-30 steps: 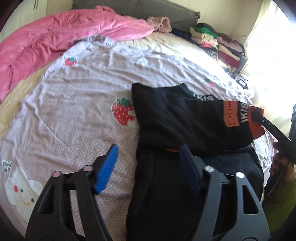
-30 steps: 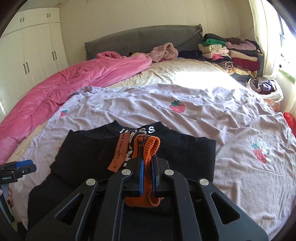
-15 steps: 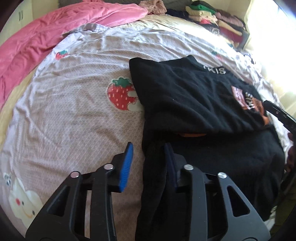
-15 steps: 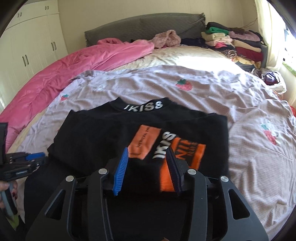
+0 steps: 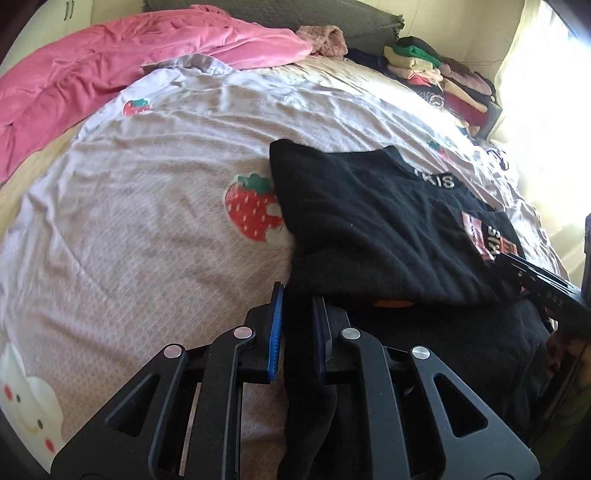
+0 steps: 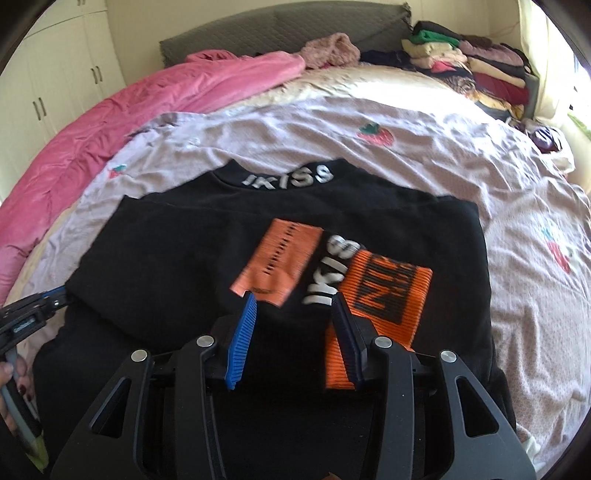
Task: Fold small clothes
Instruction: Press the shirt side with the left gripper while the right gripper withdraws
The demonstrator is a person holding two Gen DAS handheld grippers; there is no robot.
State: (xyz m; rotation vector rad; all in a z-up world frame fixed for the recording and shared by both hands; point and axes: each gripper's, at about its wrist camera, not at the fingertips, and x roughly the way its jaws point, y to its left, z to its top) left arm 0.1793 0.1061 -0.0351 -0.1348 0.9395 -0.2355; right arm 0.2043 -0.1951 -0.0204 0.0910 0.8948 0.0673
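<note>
A black sweater [image 5: 373,229] with white IKISS lettering lies on the lilac strawberry-print sheet [image 5: 155,206], both sleeves folded across its body. In the right wrist view the sweater [image 6: 177,258] shows an orange cuff [image 6: 384,295] and an orange patch [image 6: 277,262] on top. My left gripper [image 5: 298,295] is shut on the sweater's left side edge, black fabric pinched between its blue pads. My right gripper [image 6: 293,302] is open and empty just above the folded sleeve near the orange cuff. The left gripper also shows at the left edge of the right wrist view [image 6: 55,295].
A pink duvet [image 5: 110,62] is bunched at the far left of the bed. A grey headboard [image 6: 280,33] and a stack of folded clothes [image 6: 476,70] stand at the back right. A bright curtain [image 5: 546,74] is on the right.
My right gripper has let go of the orange-cuffed sleeve, which now lies across the sweater, and has opened. My left gripper has closed from wide open onto the sweater's left edge.
</note>
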